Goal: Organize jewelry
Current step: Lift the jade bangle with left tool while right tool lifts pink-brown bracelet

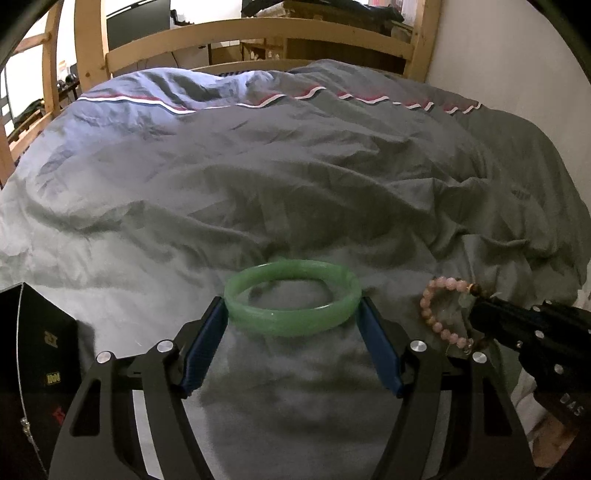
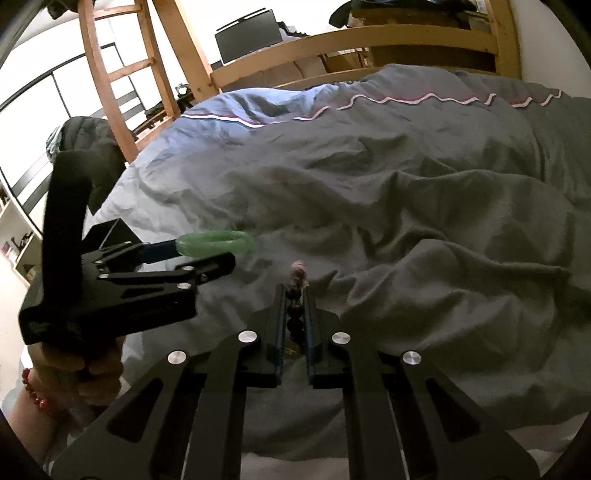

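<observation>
At the bottom of the left wrist view we see our left gripper (image 1: 292, 310) reaching forward, its blue-padded fingers (image 1: 207, 347) spread wide and pressing on opposite sides of the green bangle (image 1: 292, 301), which they hold level above the grey duvet (image 1: 258, 184). In the right wrist view the same gripper (image 2: 218, 254) shows at centre left, gripped from below by a bare hand (image 2: 92, 373) at lower left, the bangle (image 2: 216, 242) jutting out past its tips.

Our right gripper (image 2: 294, 291) points forward from the bottom centre of its own view, jaws drawn narrow on a beaded bracelet (image 2: 297, 280): dark beads sit between the pads and pink beads stick out above the tips. From the left view that gripper (image 1: 476, 314) enters at lower right, and the bracelet's pink loop (image 1: 439, 314) hangs off its tip, just beside the bangle and apart from it.

At the lower left edge of the left view stands a black box (image 1: 33, 350); we cannot tell what it holds. Farther up, the rumpled duvet fills the frame, with a wooden bed frame (image 1: 258, 33) at the top.
</observation>
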Available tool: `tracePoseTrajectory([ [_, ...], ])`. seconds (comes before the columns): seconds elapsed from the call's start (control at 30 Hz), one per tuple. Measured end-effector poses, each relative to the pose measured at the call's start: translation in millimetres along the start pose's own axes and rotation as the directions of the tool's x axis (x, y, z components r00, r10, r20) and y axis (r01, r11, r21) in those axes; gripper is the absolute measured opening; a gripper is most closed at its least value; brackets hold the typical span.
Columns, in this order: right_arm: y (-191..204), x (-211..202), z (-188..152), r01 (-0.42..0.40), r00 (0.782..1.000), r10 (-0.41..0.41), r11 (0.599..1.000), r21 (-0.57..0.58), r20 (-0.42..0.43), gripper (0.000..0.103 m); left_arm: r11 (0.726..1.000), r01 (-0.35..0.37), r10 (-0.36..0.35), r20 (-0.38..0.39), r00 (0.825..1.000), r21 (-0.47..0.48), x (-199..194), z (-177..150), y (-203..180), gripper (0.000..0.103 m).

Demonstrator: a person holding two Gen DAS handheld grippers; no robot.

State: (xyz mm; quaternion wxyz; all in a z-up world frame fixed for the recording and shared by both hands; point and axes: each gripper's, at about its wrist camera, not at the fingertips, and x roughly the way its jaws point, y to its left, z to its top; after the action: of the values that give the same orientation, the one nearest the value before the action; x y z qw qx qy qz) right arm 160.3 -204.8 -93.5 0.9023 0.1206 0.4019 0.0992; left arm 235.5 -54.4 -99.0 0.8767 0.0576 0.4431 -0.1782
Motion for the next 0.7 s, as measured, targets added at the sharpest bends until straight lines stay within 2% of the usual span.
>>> tracePoseTrajectory([
  [0.13,-1,-6,1,-0.032,0.999,0.031,0.999,0.018,0.027,0.009,1.0,0.004,-0.004,0.009,1.0,0.0,-3,0,0,0.07],
  [0.4,-1,-9,3,-0.04,0.998,0.04,0.999,0.012,0.049,0.009,1.0,0.02,-0.02,0.031,0.999,-0.011,-9,2,2,0.067],
  [0.43,0,-8,3,-0.033,0.998,0.033,0.999,0.006,0.047,0.009,1.0,0.016,-0.016,0.034,0.999,-0.015,-10,2,3,0.055],
  [0.47,1,-6,2,-0.027,0.999,0.027,1.0,-0.002,0.041,0.009,0.999,0.017,-0.017,0.016,1.0,-0.028,-9,4,6,0.014],
  [0.5,1,-6,2,-0.026,0.999,0.027,1.0,-0.004,0.04,0.009,0.997,0.058,-0.059,-0.01,0.998,-0.055,-6,5,11,0.011],
  [0.53,2,-6,2,-0.027,0.999,0.027,1.0,-0.007,0.039,0.009,0.995,0.071,-0.072,-0.011,0.997,-0.07,-5,5,13,0.011],
  [0.6,2,-6,2,-0.025,0.999,0.026,1.0,-0.008,0.039,0.009,0.997,0.03,-0.031,-0.016,0.999,-0.066,-3,4,14,0.011],
  [0.7,1,-6,2,-0.02,0.999,0.02,1.0,-0.002,0.036,0.009,0.999,0.019,-0.02,-0.025,0.999,-0.051,0,2,11,0.011],
])
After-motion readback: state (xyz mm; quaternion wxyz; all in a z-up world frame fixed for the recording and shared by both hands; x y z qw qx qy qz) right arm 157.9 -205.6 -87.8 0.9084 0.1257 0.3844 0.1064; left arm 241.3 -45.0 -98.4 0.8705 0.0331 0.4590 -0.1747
